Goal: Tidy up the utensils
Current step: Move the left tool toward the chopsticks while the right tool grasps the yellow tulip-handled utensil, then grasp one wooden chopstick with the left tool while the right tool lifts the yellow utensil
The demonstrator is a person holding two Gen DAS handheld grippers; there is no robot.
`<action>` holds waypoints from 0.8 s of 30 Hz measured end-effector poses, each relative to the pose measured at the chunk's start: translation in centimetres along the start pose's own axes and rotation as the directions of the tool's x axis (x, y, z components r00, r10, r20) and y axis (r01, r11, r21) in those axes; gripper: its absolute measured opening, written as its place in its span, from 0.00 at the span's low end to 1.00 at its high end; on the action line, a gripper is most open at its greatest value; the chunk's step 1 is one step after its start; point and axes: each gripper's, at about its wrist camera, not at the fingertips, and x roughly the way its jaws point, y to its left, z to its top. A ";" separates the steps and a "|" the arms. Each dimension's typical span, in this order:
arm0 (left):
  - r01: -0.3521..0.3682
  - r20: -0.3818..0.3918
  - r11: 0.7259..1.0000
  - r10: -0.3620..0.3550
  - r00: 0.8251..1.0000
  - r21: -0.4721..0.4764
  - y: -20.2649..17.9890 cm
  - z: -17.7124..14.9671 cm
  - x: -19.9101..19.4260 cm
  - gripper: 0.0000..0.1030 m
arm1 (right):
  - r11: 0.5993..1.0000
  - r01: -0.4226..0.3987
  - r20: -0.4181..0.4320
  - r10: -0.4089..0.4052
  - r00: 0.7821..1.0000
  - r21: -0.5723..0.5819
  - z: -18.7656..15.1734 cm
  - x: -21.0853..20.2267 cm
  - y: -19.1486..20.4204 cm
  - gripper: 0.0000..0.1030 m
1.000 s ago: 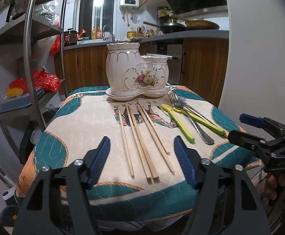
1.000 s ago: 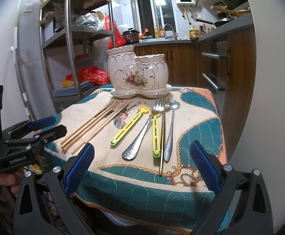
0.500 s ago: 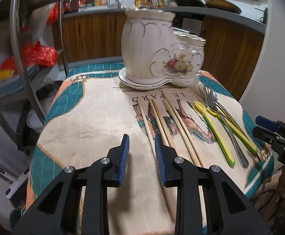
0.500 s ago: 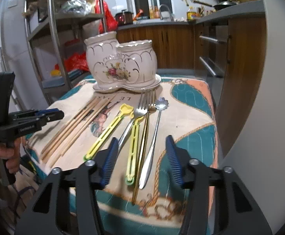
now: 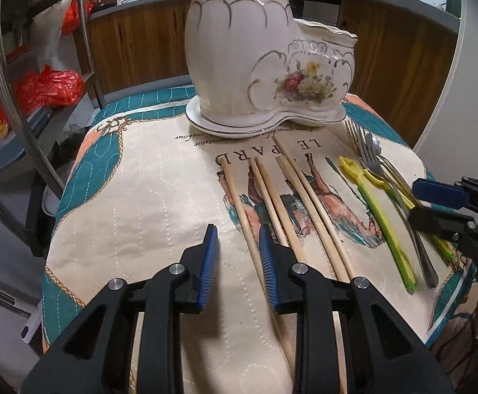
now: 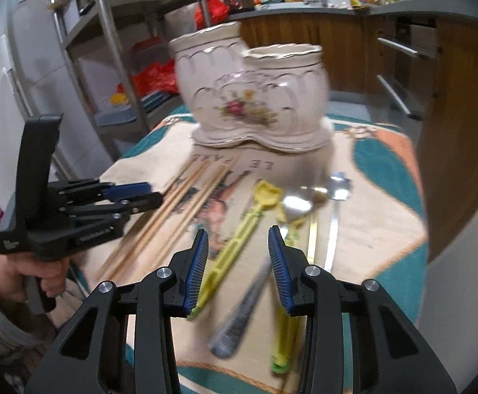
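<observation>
Now pre-grasp: left hand-held gripper (image 5: 235, 249) narrowed, empty, by chopsticks (image 5: 273, 203); right hand-held gripper (image 6: 238, 256) closing, empty, over fork (image 6: 255, 292). Next: drop & pinch.

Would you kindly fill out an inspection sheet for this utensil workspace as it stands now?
Surface: quilted table cover, teal border.
Job's things: wooden chopsticks lying loose; yellow-green utensils, forks and spoon alongside; ceramic holder on its saucer, contents not visible.
Clutter: nothing seen.
Grippers: left gripper and right gripper jaws have just been closing; neither holds anything.
Cables: nothing seen.
Surroundings: metal shelf rack, wooden cabinets.
</observation>
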 end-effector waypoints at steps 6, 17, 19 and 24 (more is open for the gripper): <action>-0.006 -0.019 1.000 0.006 1.000 0.004 0.3 0.2 -0.1 0.18 | 0.998 0.064 -0.087 -0.066 0.994 -0.028 0.9 2.4 0.9 0.35; 0.046 -0.077 0.993 -0.037 0.996 0.107 0.3 1.3 0.5 0.15 | 0.998 0.058 -0.174 -0.062 0.983 -0.032 1.5 3.2 0.3 0.22; 0.075 -0.091 0.989 -0.064 0.994 0.126 0.4 1.5 0.5 0.12 | 0.997 0.042 -0.207 -0.054 0.977 -0.064 1.8 3.4 0.7 0.17; 0.109 -0.122 0.970 -0.084 0.989 0.218 0.2 1.5 0.3 0.12 | 0.986 0.027 -0.299 -0.075 0.951 -0.163 2.7 3.9 1.9 0.13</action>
